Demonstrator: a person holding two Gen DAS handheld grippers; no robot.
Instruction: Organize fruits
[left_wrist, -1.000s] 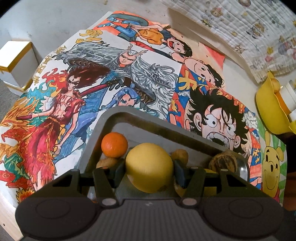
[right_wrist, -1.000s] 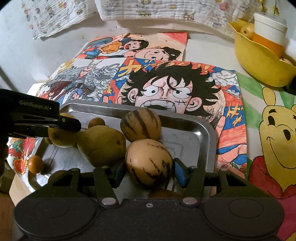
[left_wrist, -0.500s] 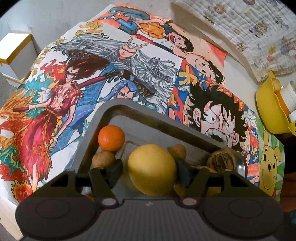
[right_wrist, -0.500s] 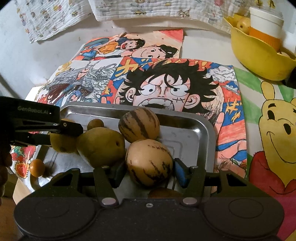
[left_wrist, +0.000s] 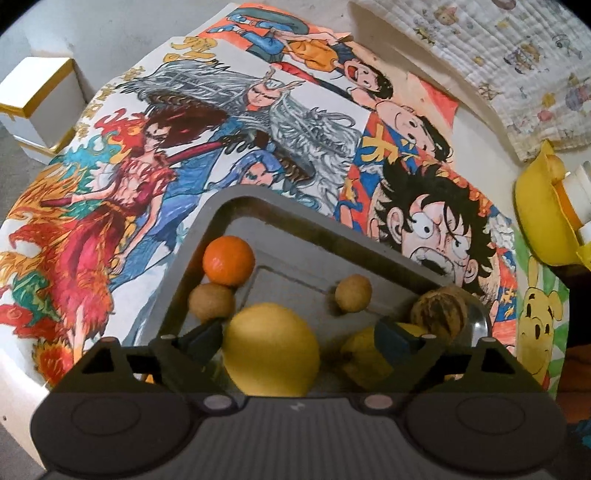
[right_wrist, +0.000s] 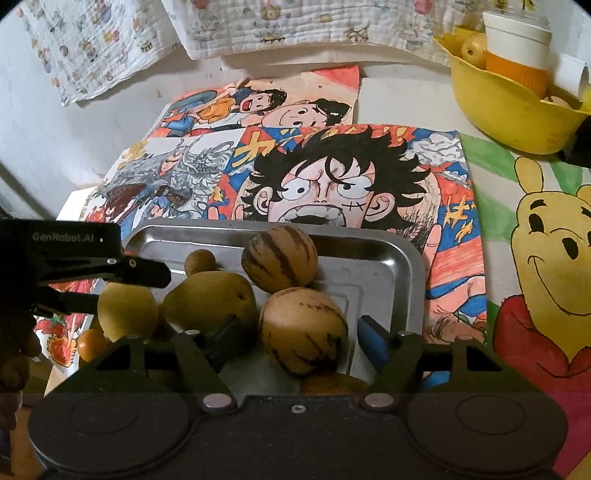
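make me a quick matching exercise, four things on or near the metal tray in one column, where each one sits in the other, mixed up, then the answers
Things:
1. orange fruit
2. big yellow fruit
3. striped fruit
4. white and orange cup

Places:
A. between the open fingers of the right gripper
B. inside the yellow bowl, off the tray
C. near a corner of the metal tray, touching a small brown fruit
D. between the open fingers of the left gripper

Pairs: 1-C, 2-D, 3-A, 4-B
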